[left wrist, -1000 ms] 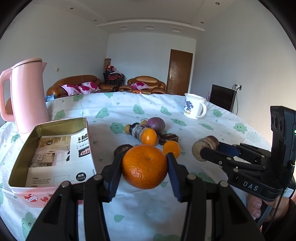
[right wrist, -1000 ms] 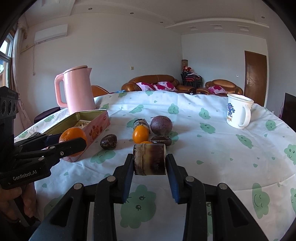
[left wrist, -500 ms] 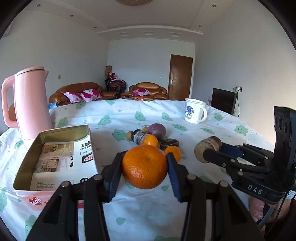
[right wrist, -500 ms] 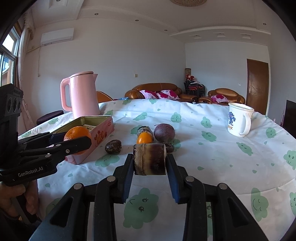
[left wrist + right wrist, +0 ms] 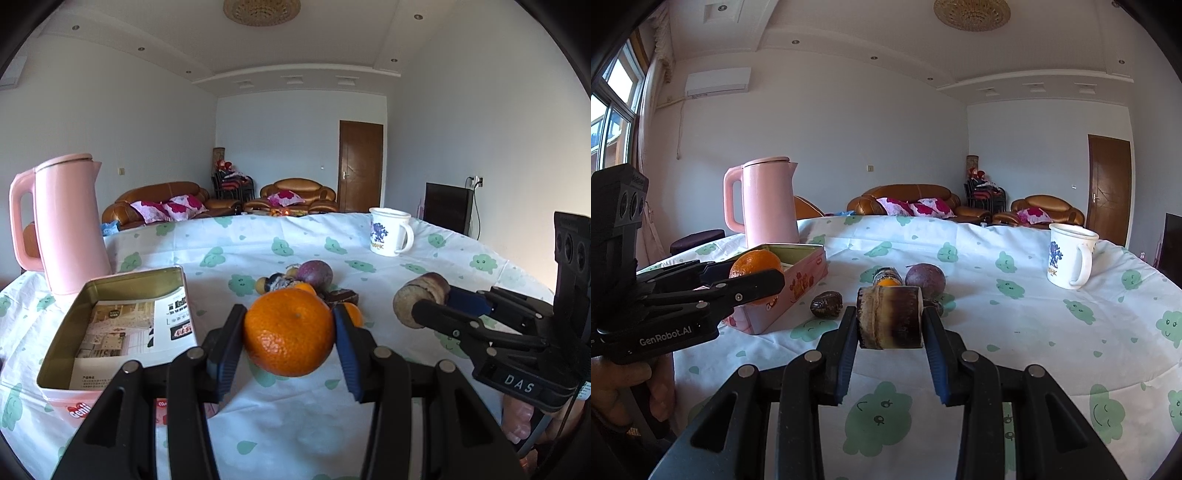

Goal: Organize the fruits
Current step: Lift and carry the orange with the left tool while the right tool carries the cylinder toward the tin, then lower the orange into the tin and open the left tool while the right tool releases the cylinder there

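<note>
Left gripper (image 5: 290, 332): clamped on the orange (image 5: 289, 331), held above the tablecloth (image 5: 424, 258).
Right gripper (image 5: 889, 317): clamped on a sugarcane piece (image 5: 889, 317), held off the cloth.
Tin box (image 5: 66, 339): lidless, seen at 9 o'clock of the orange.
Loose fruit: a passion fruit (image 5: 925, 279) and a date (image 5: 826, 304) are seen at 12 and 10 o'clock of the cane.
Mug (image 5: 1069, 260): at 2 o'clock.

We tipped both tongs upward a little, so the orange (image 5: 289, 331) and the cane piece (image 5: 889, 317) sat higher against the counter (image 5: 1015, 332).
</note>
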`<move>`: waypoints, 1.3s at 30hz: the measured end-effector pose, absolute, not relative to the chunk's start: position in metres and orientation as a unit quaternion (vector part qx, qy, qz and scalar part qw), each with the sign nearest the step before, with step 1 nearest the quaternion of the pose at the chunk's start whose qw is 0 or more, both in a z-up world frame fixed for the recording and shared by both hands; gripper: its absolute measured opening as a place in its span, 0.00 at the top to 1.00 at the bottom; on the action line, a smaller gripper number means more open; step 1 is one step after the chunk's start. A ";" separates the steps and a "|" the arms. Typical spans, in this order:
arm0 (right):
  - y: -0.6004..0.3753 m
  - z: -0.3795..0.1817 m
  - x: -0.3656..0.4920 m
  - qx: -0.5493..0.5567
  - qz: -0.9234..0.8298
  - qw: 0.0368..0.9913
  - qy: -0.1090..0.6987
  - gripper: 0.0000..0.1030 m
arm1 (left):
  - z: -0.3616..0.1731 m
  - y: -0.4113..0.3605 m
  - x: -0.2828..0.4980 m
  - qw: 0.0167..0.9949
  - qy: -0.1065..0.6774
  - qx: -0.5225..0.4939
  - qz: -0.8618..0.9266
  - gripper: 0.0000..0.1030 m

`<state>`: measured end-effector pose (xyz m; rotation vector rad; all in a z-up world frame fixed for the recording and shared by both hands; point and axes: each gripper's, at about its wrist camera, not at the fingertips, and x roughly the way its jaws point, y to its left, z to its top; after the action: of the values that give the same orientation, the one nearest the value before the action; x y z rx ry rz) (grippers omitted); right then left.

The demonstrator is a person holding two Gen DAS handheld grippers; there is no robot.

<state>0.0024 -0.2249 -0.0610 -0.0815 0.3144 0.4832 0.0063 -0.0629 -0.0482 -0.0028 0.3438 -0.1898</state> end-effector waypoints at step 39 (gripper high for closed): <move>-0.193 -0.008 0.019 -0.031 0.284 0.948 0.143 0.64 | -0.022 -0.009 0.011 0.984 0.177 -0.012 -0.005 0.53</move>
<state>0.0192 -0.1926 -0.0078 -0.0628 0.2916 0.5776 0.0108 -0.0086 -0.0218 -0.0250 0.3552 -0.0100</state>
